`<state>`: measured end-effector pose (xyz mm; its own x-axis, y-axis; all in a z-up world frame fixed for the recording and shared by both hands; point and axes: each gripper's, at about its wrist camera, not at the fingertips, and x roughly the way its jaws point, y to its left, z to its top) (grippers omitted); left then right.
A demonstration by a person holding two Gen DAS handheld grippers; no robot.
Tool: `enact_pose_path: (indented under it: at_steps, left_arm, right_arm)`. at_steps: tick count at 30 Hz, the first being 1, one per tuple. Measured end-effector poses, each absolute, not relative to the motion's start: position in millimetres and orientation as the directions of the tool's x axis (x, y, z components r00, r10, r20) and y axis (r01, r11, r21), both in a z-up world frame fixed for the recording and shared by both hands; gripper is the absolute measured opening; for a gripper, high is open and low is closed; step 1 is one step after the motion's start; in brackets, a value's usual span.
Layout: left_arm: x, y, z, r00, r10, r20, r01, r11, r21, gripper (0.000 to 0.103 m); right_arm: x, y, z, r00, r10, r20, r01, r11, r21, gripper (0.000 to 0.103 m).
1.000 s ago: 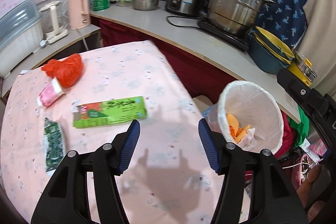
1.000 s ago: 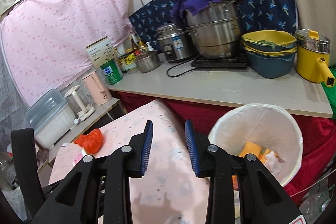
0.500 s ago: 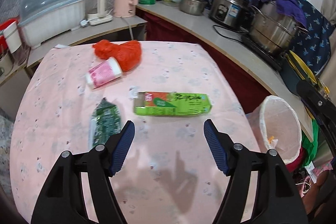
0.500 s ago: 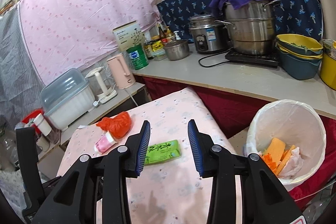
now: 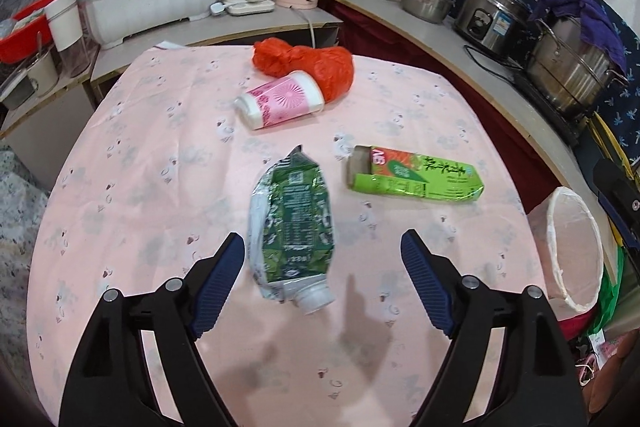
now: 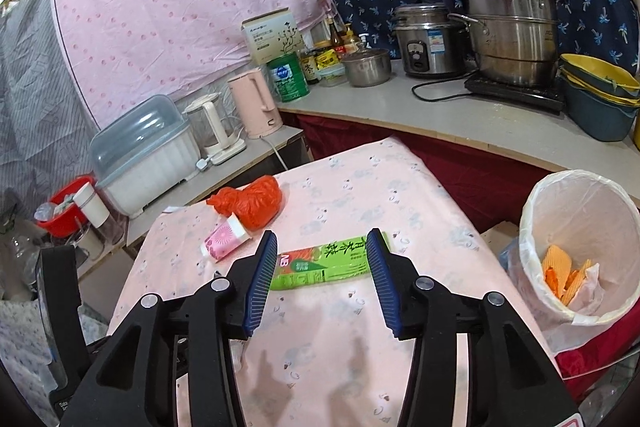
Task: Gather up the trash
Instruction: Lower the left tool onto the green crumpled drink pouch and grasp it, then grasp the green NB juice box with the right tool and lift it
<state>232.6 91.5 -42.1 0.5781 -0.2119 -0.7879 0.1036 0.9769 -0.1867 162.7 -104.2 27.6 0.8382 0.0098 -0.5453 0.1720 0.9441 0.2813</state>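
Jaws spread wide, the left gripper (image 5: 322, 281) hovered over a flattened green carton (image 5: 291, 223) on the pink tablecloth (image 5: 140, 163), while the right gripper (image 6: 323, 281), jaws likewise apart, framed a green box (image 6: 326, 263) lying left of the white-lined trash bin (image 6: 580, 247).

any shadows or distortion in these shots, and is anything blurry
Left wrist view: the left hand-held gripper casts soft finger shadows on the tablecloth; fisheye bends the counter. Right wrist view: similar shadows below the right hand-held gripper, dark vignetted corners. Both sharp.
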Motion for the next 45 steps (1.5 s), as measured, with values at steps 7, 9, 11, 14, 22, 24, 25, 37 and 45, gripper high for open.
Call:
enact_pose_path:
  at_steps: [7,9,11,14,22,24,25,37,45]
  left_arm:
    - [236.8,101.8,-62.1,0.554,-0.190,-0.810,0.076,0.981,-0.178,0.088]
    - [240.1,103.1,-68.9,0.541,-0.189,-0.820,0.069,0.981,-0.181,0.088]
    - [243.9,104.0,-76.7,0.525,-0.185,-0.831,0.059,0.982,-0.181,0.089]
    - [249.8,104.9,-89.2,0.497,-0.178,-0.849,0.050,0.983,-0.177,0.089]
    - [262.1,102.8,-117.5,0.439,-0.167,-0.883,0.040,0.985,-0.167,0.089]
    - [265.6,102.2,-123.6,0.426,-0.169,-0.889,0.040,0.985,-0.168,0.089]
    - [267.1,100.8,-125.2,0.426,-0.163,-0.890,0.040,0.986,-0.162,0.090]
    - [284.3,87.3,-124.0,0.456,-0.119,-0.882,0.065,0.993,-0.100,0.072]
    - [287.2,94.8,-120.8,0.457,-0.144,-0.878,0.050,0.989,-0.136,0.072]
  right_arm:
    - [173.2,-93.1,7.2,0.811,0.028,-0.584,0.168,0.946,0.278,0.047]
    - [177.0,-91.3,1.1,0.804,0.031,-0.594,0.169,0.946,0.278,0.047]
    - [180.5,-91.0,-3.4,0.797,0.034,-0.603,0.171,0.945,0.279,0.047]
    - [185.9,-90.5,-12.4,0.785,0.038,-0.618,0.176,0.944,0.281,0.047]
    - [200.5,-89.5,-36.2,0.752,0.046,-0.657,0.189,0.941,0.282,0.047]
    - [204.7,-89.6,-42.0,0.743,0.047,-0.667,0.192,0.940,0.281,0.047]
    - [206.8,-89.9,-44.4,0.740,0.047,-0.671,0.194,0.940,0.280,0.047]
    - [233.2,-96.6,-66.0,0.710,0.053,-0.702,0.216,0.933,0.289,0.051]
    - [249.7,-105.2,-71.3,0.705,0.034,-0.708,0.237,0.931,0.280,0.052]
